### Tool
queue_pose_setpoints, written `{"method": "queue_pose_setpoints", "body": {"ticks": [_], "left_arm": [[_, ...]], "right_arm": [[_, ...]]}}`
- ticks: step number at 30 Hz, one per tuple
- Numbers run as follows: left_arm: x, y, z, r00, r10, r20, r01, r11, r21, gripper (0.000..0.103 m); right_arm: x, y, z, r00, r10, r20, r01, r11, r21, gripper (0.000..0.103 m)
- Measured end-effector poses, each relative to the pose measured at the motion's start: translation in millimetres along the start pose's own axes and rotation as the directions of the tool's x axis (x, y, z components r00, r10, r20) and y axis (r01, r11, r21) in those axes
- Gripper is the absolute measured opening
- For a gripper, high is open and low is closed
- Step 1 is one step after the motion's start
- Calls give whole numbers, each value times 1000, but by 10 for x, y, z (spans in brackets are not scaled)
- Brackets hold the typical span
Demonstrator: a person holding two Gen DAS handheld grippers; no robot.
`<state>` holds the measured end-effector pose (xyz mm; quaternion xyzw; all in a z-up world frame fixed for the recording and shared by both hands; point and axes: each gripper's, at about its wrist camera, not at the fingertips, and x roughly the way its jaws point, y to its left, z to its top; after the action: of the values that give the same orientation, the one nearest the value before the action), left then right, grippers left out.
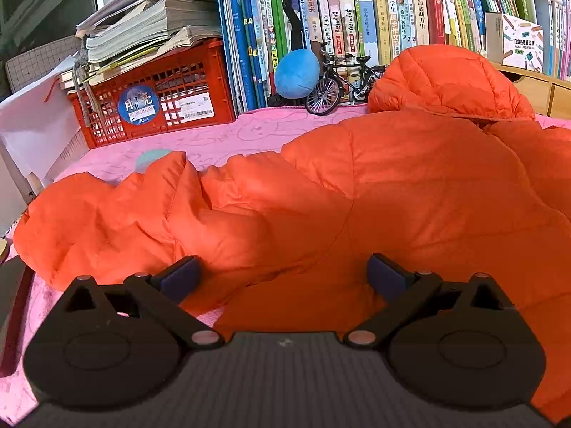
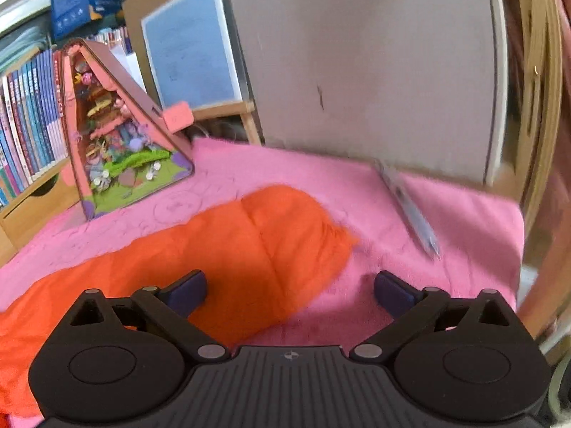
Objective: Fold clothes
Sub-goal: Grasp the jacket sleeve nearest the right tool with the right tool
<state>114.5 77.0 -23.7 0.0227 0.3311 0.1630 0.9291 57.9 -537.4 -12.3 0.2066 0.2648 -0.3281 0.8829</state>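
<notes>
An orange puffer jacket lies spread on a pink blanket. Its hood is bunched at the far right and one sleeve lies crumpled to the left. My left gripper hovers open just above the jacket's near edge, nothing between its fingers. In the right wrist view, the other sleeve stretches out flat across the pink blanket, its cuff end pointing right. My right gripper is open over that sleeve's end, left finger over the fabric, right finger over bare blanket.
A red crate with stacked papers, a row of books, a blue ball and a model bicycle line the far edge. On the right, a pink triangular toy house, a pen and a grey board stand.
</notes>
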Motion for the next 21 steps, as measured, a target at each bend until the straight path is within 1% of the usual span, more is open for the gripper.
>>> {"method": "queue_pose_setpoints", "body": {"ticks": [1,2,3,4,5,6,7,8,10,12,13,14,15,16,17,18,20,21], "left_arm": [[1,-1,1,1000,1,0,-1,1000,0,103],[3,-2,2,1000,2,1,-2,1000,1,103],[4,-2,1,1000,2,1,-2,1000,0,103],[4,-1,1,1000,2,1,-2,1000,-1,103],[5,0,1,1000,1,1,-1,1000,-2,103],[6,0,2,1000,1,0,-1,1000,-3,103],[8,0,3,1000,0,0,0,1000,-4,103],[9,-1,4,1000,-1,-1,1,1000,-5,103],[12,1,5,1000,-3,-2,3,1000,-7,103],[15,8,5,1000,-7,-3,7,1000,-13,103],[17,13,5,1000,-9,-4,9,1000,-16,103],[19,17,5,1000,-12,-6,12,1000,-20,103],[22,23,6,1000,-15,-7,15,1000,-25,103],[24,28,6,1000,-18,-8,18,999,-29,103],[26,33,6,1000,-21,-10,21,999,-34,103],[28,41,5,1000,-25,-11,24,999,-39,103],[33,56,5,999,-32,-14,32,998,-49,103],[36,65,5,999,-37,-16,36,998,-55,103]], "right_arm": [[35,36,8,1000,9,-1,-9,1000,-16,99],[69,74,16,1000,20,-4,-20,999,-32,95],[103,113,25,1000,31,-6,-31,998,-48,84],[120,166,43,999,51,-12,-51,997,-54,64],[105,197,58,997,78,-22,-79,996,-51,52],[87,228,84,991,125,-41,-126,991,-36,34],[54,259,103,984,172,-49,-173,985,-22,23],[-15,319,121,977,207,-41,-209,978,-30,21],[-246,528,188,965,261,10,-259,960,-104,17],[-565,807,232,930,364,51,-350,920,-177,16],[-726,948,254,907,415,68,-393,894,-215,16],[-914,1128,258,876,477,74,-447,858,-253,16],[-1089,1322,253,840,538,74,-498,817,-290,16],[-1253,1532,220,799,599,59,-552,768,-325,16],[-1417,1742,183,754,656,40,-602,714,-358,16],[-1553,1988,110,702,712,-3,-659,648,-383,16],[-1809,2492,-84,590,801,-104,-757,504,-415,16],[-1881,2723,-248,550,820,-161,-787,443,-430,16]]}}
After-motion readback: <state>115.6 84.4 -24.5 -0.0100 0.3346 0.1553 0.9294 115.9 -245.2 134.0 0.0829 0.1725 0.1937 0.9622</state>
